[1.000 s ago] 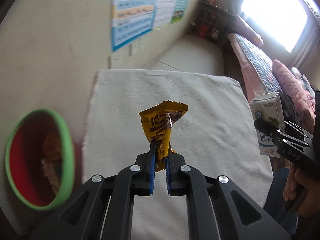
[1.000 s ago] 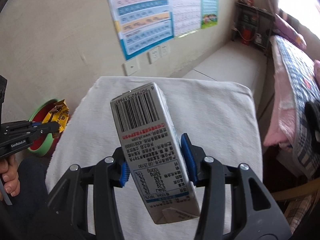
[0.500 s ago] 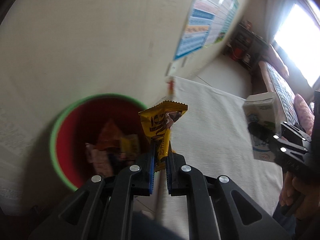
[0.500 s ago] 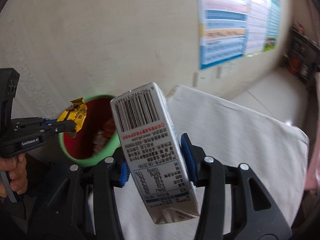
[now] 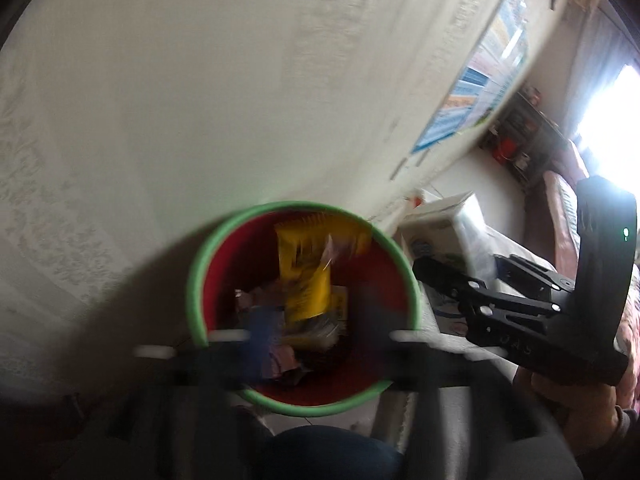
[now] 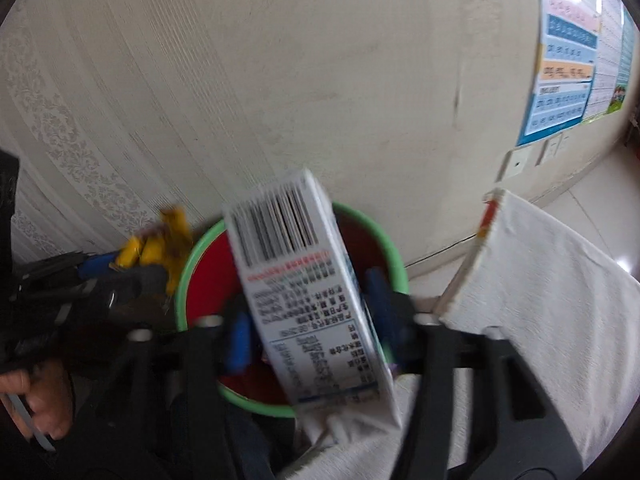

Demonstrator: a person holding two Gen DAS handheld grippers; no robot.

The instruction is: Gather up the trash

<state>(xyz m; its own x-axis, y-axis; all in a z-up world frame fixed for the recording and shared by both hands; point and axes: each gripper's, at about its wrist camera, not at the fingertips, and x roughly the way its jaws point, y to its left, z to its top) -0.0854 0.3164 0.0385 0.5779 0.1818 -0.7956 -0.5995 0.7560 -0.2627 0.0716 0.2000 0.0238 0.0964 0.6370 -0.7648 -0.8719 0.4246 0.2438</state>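
Off the left edge of the cloth-covered surface (image 6: pixel 540 300), near its far left corner, we see a red bin with a green rim (image 5: pixel 196 280) standing against the wall. There is already a heap of crumpled packaging in the bottom of it.

The left gripper (image 5: pixel 314 320) hangs right over the bin's mouth. It is badly blurred, but we make out its jaws standing well apart. The yellow wrapper (image 5: pixel 306 280) sits in the gap between them, above the bin's opening. Its long axis runs straight away from the jaws, with the crimped end pointing towards the wall. We cannot tell whether either pad touches it. In the right wrist view the wrapper shows at the tips of the left gripper, above the bin's left rim.

The right gripper (image 6: pixel 310 316) has its jaws clamped on the sides of the milk carton (image 6: pixel 296 240), one blue pad (image 6: pixel 240 336) on each side. The carton is tilted. Its barcode end points up and away towards the wall and leans left, and its folded end points down towards us and to the right. It is held over the right half of the bin, close to the surface's left edge.

A blue chart (image 6: pixel 564 60) hangs on the wall beyond the surface.
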